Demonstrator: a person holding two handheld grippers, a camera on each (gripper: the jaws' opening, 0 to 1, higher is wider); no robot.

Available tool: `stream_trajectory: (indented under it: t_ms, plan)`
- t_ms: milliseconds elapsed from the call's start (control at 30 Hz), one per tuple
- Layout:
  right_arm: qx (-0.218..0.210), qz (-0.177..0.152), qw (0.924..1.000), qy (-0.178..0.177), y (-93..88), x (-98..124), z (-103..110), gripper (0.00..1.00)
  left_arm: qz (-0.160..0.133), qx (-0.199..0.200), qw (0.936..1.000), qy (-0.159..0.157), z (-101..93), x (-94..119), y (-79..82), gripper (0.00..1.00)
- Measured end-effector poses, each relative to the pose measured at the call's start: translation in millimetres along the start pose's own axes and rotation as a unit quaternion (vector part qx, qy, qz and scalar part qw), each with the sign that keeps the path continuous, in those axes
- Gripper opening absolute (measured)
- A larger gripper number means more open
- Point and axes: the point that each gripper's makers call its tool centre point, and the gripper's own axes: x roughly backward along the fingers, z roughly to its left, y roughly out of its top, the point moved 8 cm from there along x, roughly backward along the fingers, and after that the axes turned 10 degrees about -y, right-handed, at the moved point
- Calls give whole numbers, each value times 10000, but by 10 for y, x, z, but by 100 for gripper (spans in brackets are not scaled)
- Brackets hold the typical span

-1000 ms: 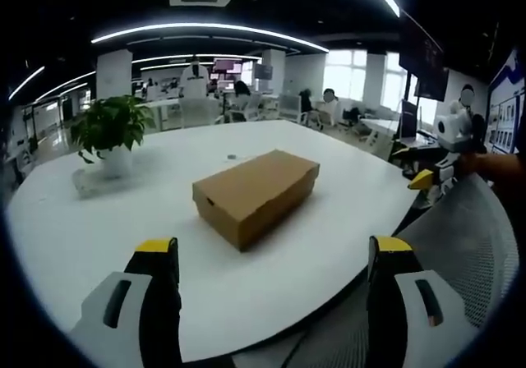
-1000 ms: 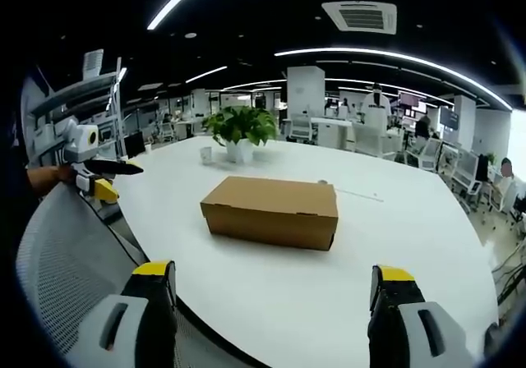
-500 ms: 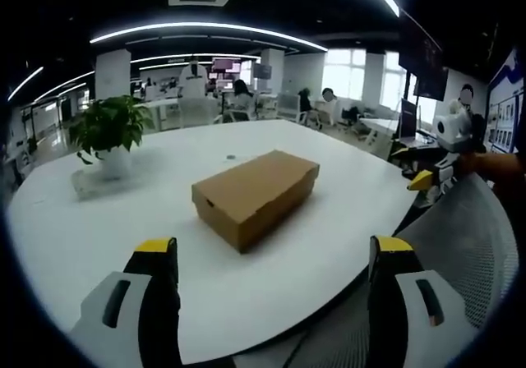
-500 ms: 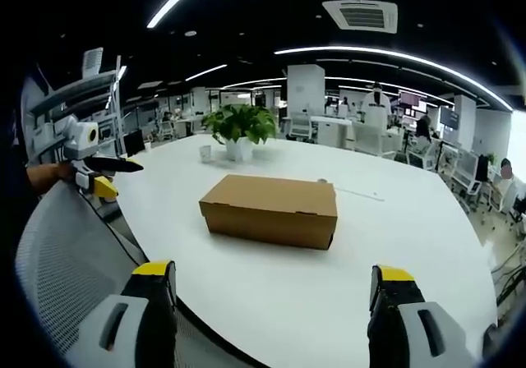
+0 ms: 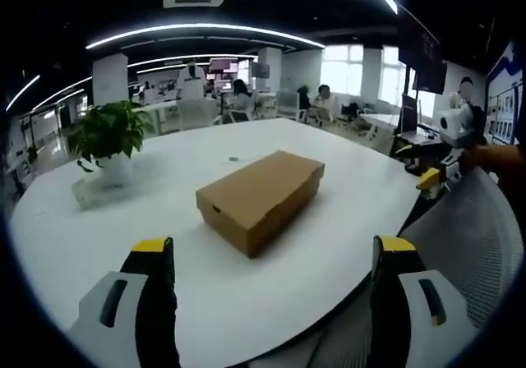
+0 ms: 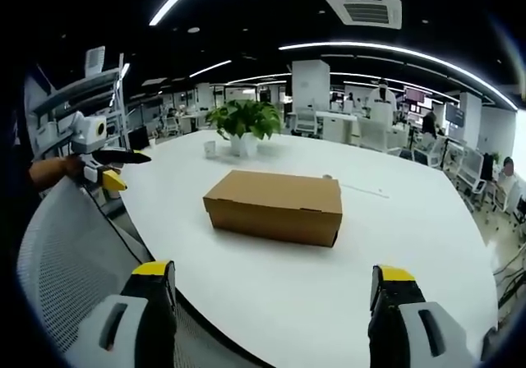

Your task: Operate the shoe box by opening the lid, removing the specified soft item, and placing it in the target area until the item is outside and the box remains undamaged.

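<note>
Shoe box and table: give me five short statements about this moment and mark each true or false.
1. The shoe box has its lid shut. True.
2. The left hand-held gripper is clamped on the box. False: its jaws stand wide apart, short of the box.
3. A potted plant stands on the white table beyond the box. True.
4. A soft item lies on the table beside the box. False: none has been taken out.
5. The right hand-held gripper is open. True.

shoe box (image 5: 259, 198): matt brown cardboard | table (image 5: 74, 228): smooth white, slight sheen | chair back (image 6: 62, 257): mesh
</note>
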Motion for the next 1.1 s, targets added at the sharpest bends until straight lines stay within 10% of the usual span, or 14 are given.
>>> stream_trajectory:
  t_ms: [1100]
  plan:
    - [522,-142,9985,121,78,-554,-425,96,53,124,9999,6,324,-538,41,95]
